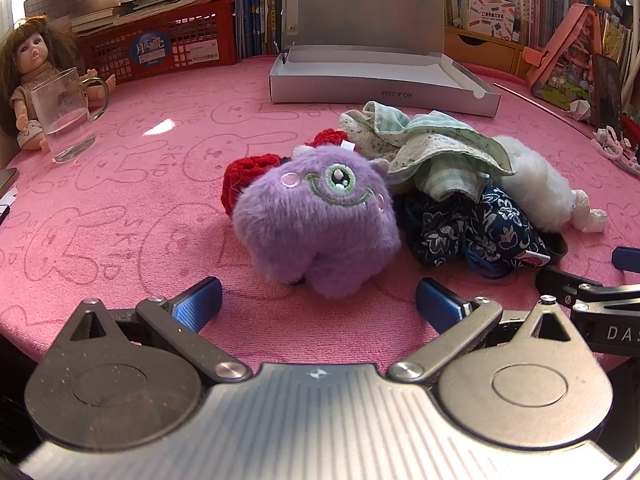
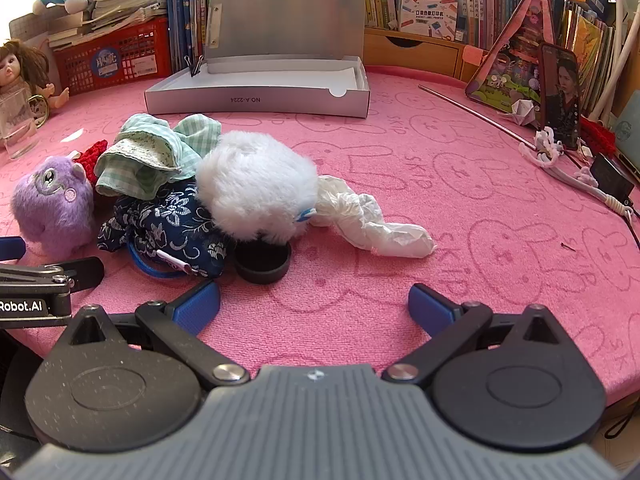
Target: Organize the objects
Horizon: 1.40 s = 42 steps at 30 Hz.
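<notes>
A pink bunny-print cloth (image 2: 460, 184) is covering the table before crowded bookshelves. A fuzzy purple one-eyed plush (image 1: 320, 224), a crumpled green checked cloth (image 1: 432, 148), a navy floral pouch (image 2: 176, 228) and a white fluffy plush (image 2: 256, 184) are lying piled together near the open grey cardboard box (image 2: 260, 100). The left gripper (image 1: 318, 304) and right gripper (image 2: 314, 304) are hovering with jaws spread wide, gripping nothing.
</notes>
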Each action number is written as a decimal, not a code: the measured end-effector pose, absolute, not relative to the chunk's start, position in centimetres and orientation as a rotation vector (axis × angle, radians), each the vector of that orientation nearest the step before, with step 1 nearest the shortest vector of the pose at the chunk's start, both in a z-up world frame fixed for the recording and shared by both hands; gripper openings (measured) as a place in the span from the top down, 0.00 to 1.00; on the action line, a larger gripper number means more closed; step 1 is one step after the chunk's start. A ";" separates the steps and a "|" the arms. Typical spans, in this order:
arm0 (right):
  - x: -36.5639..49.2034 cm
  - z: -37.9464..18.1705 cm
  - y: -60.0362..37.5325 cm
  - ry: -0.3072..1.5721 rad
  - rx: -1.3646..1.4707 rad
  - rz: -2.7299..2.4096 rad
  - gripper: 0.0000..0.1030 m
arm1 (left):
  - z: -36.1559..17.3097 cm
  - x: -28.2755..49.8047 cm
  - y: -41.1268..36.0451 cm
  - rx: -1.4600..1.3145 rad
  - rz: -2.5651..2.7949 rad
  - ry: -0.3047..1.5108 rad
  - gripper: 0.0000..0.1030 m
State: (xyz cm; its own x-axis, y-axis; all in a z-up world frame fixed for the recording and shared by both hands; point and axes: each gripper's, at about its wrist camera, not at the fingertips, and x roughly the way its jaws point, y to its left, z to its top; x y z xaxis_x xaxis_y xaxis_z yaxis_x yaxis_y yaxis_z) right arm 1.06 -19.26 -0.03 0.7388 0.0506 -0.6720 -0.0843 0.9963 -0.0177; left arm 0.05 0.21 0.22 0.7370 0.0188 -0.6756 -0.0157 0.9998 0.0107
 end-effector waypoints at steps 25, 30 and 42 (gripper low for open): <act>1.1 0.1 -19.2 0.745 -0.050 0.077 0.00 | 0.2 0.2 0.2 0.004 0.019 0.748 0.00; 1.0 0.1 -19.2 0.744 -0.049 0.076 0.00 | 0.3 0.2 0.2 0.004 0.019 0.749 0.00; 0.9 -0.1 -19.3 0.735 -0.057 0.079 0.00 | 0.1 0.0 0.3 0.005 0.021 0.732 0.00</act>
